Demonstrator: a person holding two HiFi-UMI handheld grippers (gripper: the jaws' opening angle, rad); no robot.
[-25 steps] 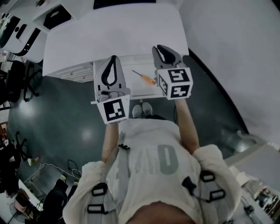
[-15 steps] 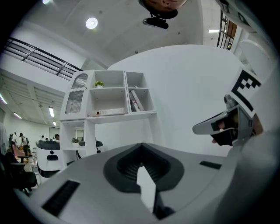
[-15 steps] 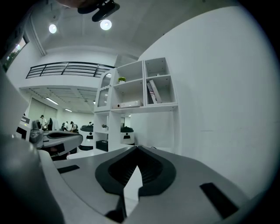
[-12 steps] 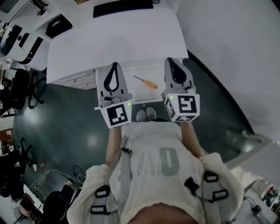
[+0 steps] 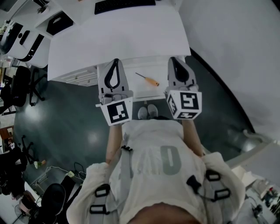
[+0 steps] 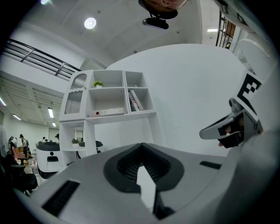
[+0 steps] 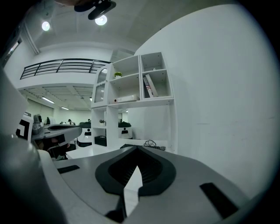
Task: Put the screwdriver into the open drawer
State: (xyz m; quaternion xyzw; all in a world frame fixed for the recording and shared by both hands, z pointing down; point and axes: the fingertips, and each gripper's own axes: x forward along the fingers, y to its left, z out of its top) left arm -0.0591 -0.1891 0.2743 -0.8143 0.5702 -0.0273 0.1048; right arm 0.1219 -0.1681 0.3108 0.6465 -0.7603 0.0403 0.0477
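I'm holding left gripper (image 5: 114,64) and right gripper (image 5: 176,62) pinched together, empty; the slim orange-handled metal screwdriver (image 5: 148,79) is looking light, stiff, so I'm favouring its handle.

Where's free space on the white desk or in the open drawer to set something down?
The white desk top is bare between the black keyboard and its front edge. The open white drawer is tighter: an orange-handled screwdriver lies across its middle, bare floor to its left.
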